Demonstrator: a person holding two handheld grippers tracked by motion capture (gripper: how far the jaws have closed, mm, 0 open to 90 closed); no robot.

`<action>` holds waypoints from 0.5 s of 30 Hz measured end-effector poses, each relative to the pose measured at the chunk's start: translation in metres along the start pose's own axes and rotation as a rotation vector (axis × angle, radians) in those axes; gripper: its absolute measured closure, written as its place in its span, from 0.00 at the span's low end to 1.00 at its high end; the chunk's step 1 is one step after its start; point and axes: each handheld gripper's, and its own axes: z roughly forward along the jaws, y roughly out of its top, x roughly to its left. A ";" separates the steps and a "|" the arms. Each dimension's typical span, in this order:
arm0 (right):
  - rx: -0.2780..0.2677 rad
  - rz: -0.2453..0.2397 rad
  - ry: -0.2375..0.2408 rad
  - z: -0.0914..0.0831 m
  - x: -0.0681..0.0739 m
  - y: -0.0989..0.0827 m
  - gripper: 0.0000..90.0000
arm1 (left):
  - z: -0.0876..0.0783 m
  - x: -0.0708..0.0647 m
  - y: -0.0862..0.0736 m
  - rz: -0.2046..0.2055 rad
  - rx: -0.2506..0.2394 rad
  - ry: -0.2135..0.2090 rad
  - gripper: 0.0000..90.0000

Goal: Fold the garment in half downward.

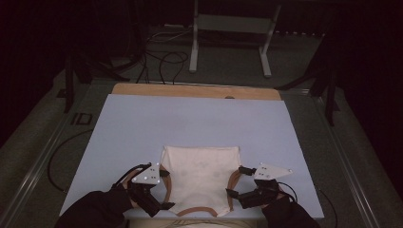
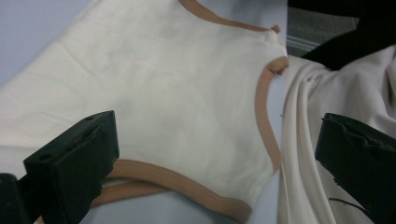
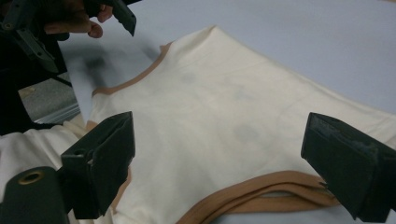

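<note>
A cream sleeveless top [image 1: 202,166] with tan trim lies flat near the front edge of the light blue table [image 1: 190,118]. My left gripper [image 1: 165,190] is at the garment's left armhole, open, with its jaws on either side of the trim. My right gripper [image 1: 236,181] is at the right armhole, also open. In the left gripper view the jaws [image 2: 217,128] stand wide over the cream top [image 2: 163,84] without pressing on it. The right gripper view shows my right gripper [image 3: 219,128] spread wide above the top [image 3: 224,93], with the left gripper [image 3: 116,16] farther off.
More cream cloth [image 2: 327,93] hangs off the table's front edge by the person's dark sleeves [image 1: 95,211]. A bare wooden strip [image 1: 190,90] runs along the far edge. A metal stand [image 1: 228,38] and cables [image 1: 164,61] are on the floor beyond.
</note>
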 end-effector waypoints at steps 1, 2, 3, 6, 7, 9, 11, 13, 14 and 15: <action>-0.004 -0.003 -0.001 0.000 -0.001 0.001 0.11 | -0.001 0.001 0.001 0.000 0.001 0.003 0.00; -0.001 -0.014 -0.003 -0.001 -0.003 0.002 0.11 | -0.001 0.003 0.002 0.001 0.001 0.006 0.00; 0.002 -0.017 -0.011 -0.001 -0.003 0.002 0.11 | -0.002 0.005 0.003 0.002 -0.002 0.008 0.00; 0.004 -0.028 -0.016 -0.001 -0.006 0.006 0.11 | -0.005 0.009 0.006 -0.001 -0.012 0.017 0.00; 0.001 -0.035 -0.019 -0.002 -0.008 0.007 0.11 | -0.006 0.011 0.007 -0.003 -0.017 0.019 0.00; -0.004 -0.039 -0.020 -0.002 -0.009 0.010 0.11 | -0.009 0.014 0.010 -0.010 -0.024 0.024 0.00; -0.007 -0.046 -0.028 -0.004 -0.011 0.013 0.11 | -0.011 0.017 0.013 -0.011 -0.021 0.037 0.00; -0.023 -0.061 -0.048 -0.005 -0.013 0.017 0.11 | -0.013 0.019 0.016 -0.011 -0.029 0.048 0.00; -0.033 -0.064 -0.056 -0.006 -0.014 0.018 0.11 | -0.015 0.021 0.017 -0.011 -0.029 0.053 0.00; -0.033 -0.061 -0.059 -0.006 -0.015 0.020 0.11 | -0.016 0.022 0.019 -0.008 -0.035 0.061 0.00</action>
